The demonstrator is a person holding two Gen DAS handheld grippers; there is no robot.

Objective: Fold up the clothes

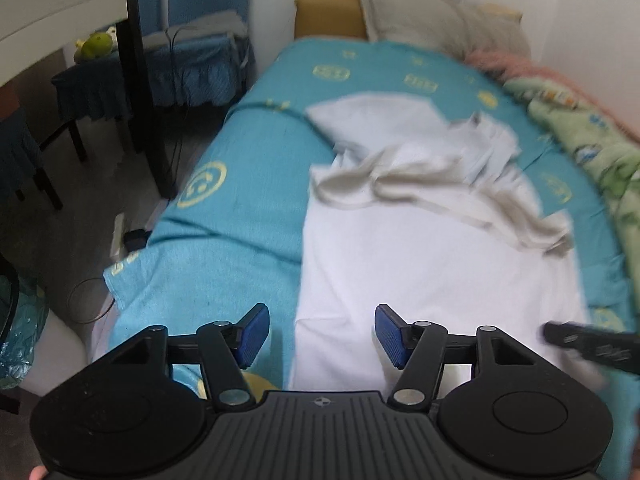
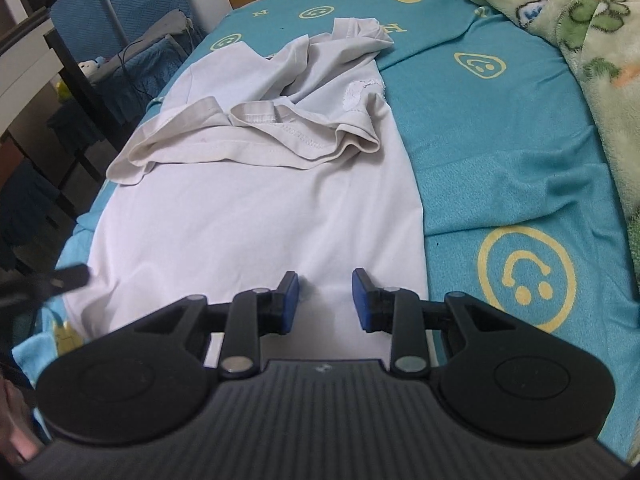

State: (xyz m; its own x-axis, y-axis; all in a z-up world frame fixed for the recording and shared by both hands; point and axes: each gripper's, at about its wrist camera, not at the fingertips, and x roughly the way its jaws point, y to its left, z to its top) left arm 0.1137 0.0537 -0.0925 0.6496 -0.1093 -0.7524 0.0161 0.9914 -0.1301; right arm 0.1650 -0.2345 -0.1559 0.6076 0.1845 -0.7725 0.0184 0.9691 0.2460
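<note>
White cotton, thin and limp: the t-shirt (image 2: pixel 256 216) lies on the bed (image 2: pixel 500 168), its lower half flat, its upper part bunched and turned back near the collar. It looks light and floppy, likely to sag and slide, so the near hem corners seem the best holds. The right gripper (image 2: pixel 325 300) hangs low over the near hem, jaws apart and empty. The left gripper (image 1: pixel 320 336) hovers at the shirt's left edge, also apart, holding nothing.

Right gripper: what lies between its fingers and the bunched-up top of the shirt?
Only the flat white body of the shirt lies between the right gripper and the bunched top, as the right wrist view shows.
</note>
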